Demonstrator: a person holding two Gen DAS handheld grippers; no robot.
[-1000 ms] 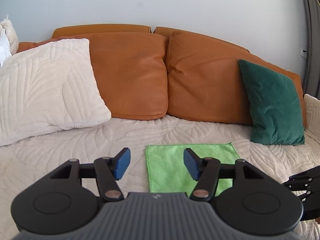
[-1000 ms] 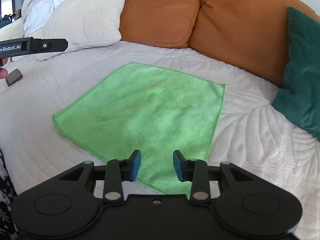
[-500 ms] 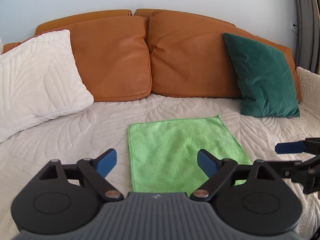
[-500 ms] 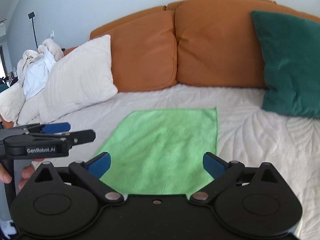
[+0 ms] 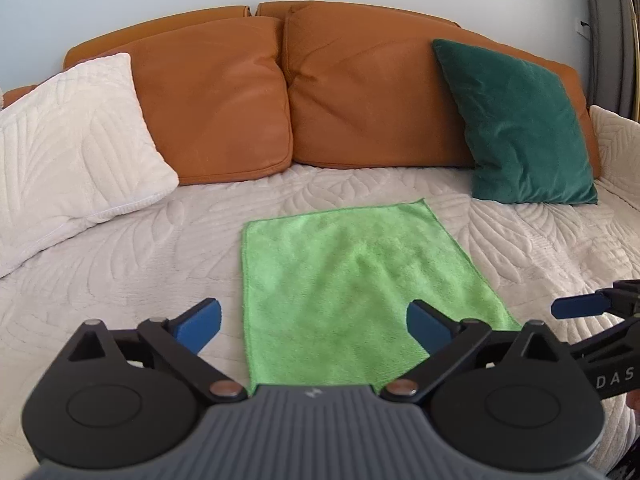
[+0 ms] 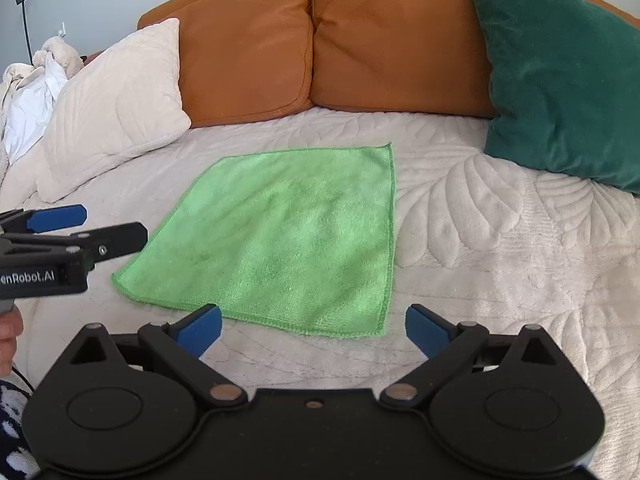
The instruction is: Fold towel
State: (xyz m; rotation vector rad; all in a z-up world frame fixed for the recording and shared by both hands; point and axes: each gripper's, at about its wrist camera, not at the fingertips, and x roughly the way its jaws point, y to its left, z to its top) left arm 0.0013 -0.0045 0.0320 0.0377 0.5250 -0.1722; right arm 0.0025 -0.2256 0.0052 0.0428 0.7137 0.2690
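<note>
Flat on the quilted cover [image 6: 500, 248] lies the towel [image 6: 288, 240], bright green, spread out in a single layer with no fold showing. Both tools hang over its near side and touch nothing. In the left wrist view the left tool [image 5: 314, 326] is released, blue pads wide apart, and its grey body cuts off the towel's [image 5: 340, 288] near edge, so neither near corner can be seen there. The right tool [image 6: 314, 326] is likewise released and empty; from its camera the towel's whole outline shows, near edge just beyond the pads, near right corner between them and closer to the right pad.

Each tool shows only partly in the other's view: the right tool's [image 5: 584, 306] blue pad and black arm enter from the right of the towel, cut off by the frame; the left tool [image 6: 56, 218] enters from the left of the towel, its printed label cropped, with a sliver of a hand [image 6: 10, 330] below it.

Behind the towel stand two orange cushions [image 6: 320, 40]. A white pillow [image 6: 116, 100] leans far left of the towel, a green pillow [image 6: 560, 76] far right, its right edge out of frame. Beyond the white pillow is a pale heap of cloth [image 6: 36, 84], too small to make out
</note>
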